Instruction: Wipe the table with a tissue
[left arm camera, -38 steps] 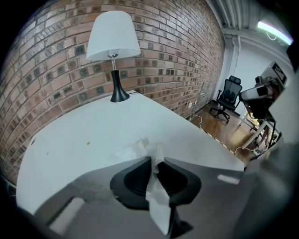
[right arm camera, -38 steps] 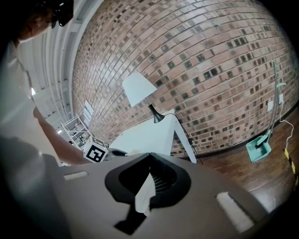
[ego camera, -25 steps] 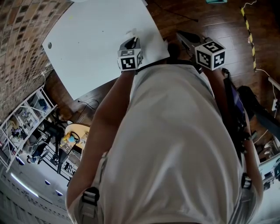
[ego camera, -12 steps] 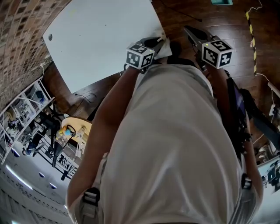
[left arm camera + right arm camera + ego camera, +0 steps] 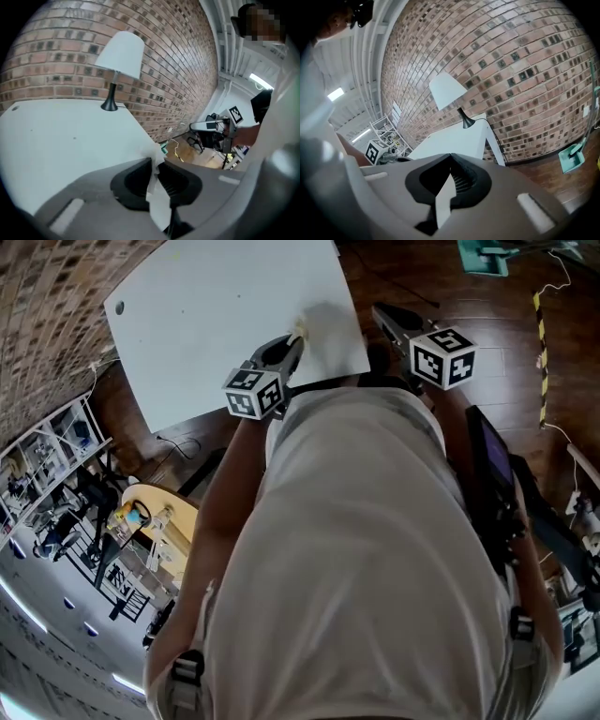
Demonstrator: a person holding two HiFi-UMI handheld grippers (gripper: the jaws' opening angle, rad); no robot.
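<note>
The white table [image 5: 216,315] fills the top of the head view. My left gripper [image 5: 292,341] reaches over its near corner, shut on a white tissue [image 5: 323,326] that lies against the tabletop there. In the left gripper view the tissue [image 5: 153,161] is pinched between the dark pads and sticks out past them, above the table [image 5: 56,136]. My right gripper [image 5: 382,315] hangs off the table's corner, over the wooden floor. Its jaws [image 5: 450,176] are closed, with only a pale sliver in the seam and nothing sticking out.
A white-shaded lamp [image 5: 121,56] with a black base stands at the table's far end, against the brick wall [image 5: 511,56]. A metal shelf [image 5: 47,484] and a round wooden stool [image 5: 159,517] stand at the left. A teal dustpan [image 5: 572,157] rests on the floor.
My left gripper swung out to the table's corner edge with the tissue, then came back so that the tissue is over the tabletop. The right gripper has hardly moved.
</note>
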